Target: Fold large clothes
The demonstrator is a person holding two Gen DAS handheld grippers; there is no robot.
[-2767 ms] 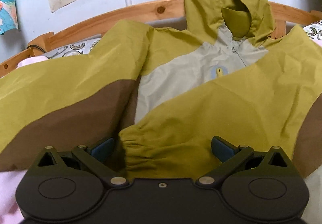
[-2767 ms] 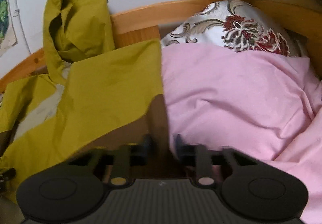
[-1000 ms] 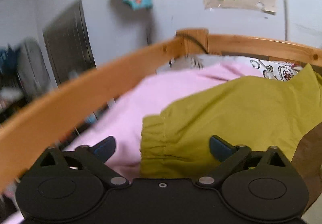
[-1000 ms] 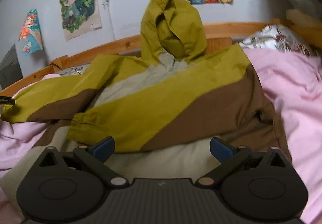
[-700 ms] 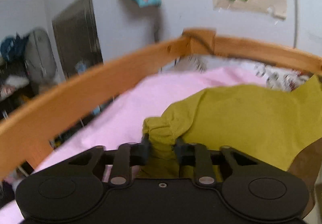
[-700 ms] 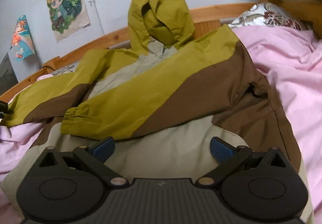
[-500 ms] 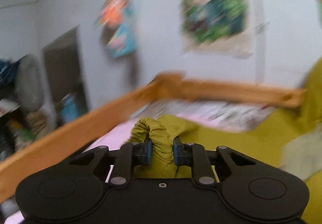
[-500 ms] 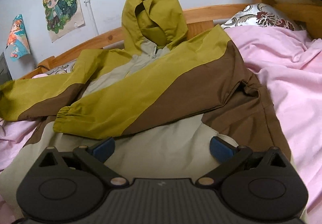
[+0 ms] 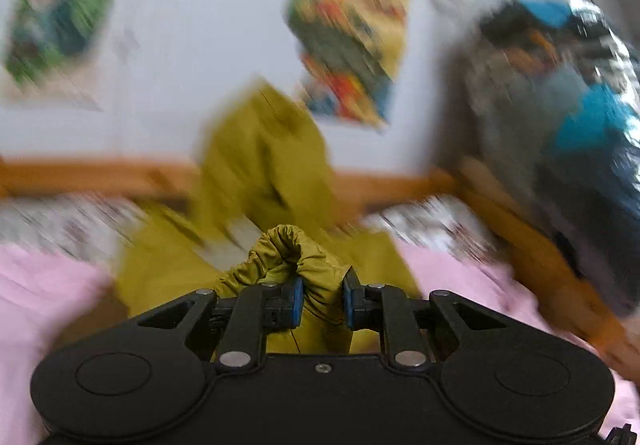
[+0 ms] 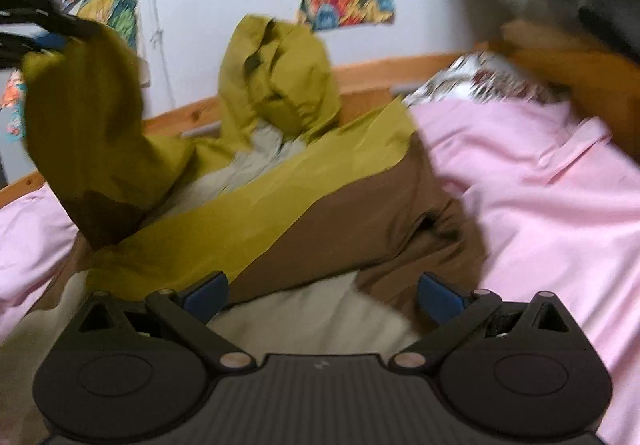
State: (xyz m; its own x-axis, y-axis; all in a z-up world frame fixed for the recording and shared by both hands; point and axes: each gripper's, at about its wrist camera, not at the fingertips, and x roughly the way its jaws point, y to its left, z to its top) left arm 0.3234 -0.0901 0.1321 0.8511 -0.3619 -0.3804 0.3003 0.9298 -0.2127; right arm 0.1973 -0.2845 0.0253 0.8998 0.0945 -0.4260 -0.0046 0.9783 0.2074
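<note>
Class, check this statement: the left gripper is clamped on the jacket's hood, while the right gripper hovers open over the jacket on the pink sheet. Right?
Not quite. The left gripper is clamped on the sleeve cuff, not the hood, as the left wrist view shows. The right gripper does hover open over the jacket on the pink sheet.

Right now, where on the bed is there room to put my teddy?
The pink sheet is bare between the jacket and the wooden rail. The middle is crowded: jacket everywhere, left gripper lifting its sleeve.
</note>
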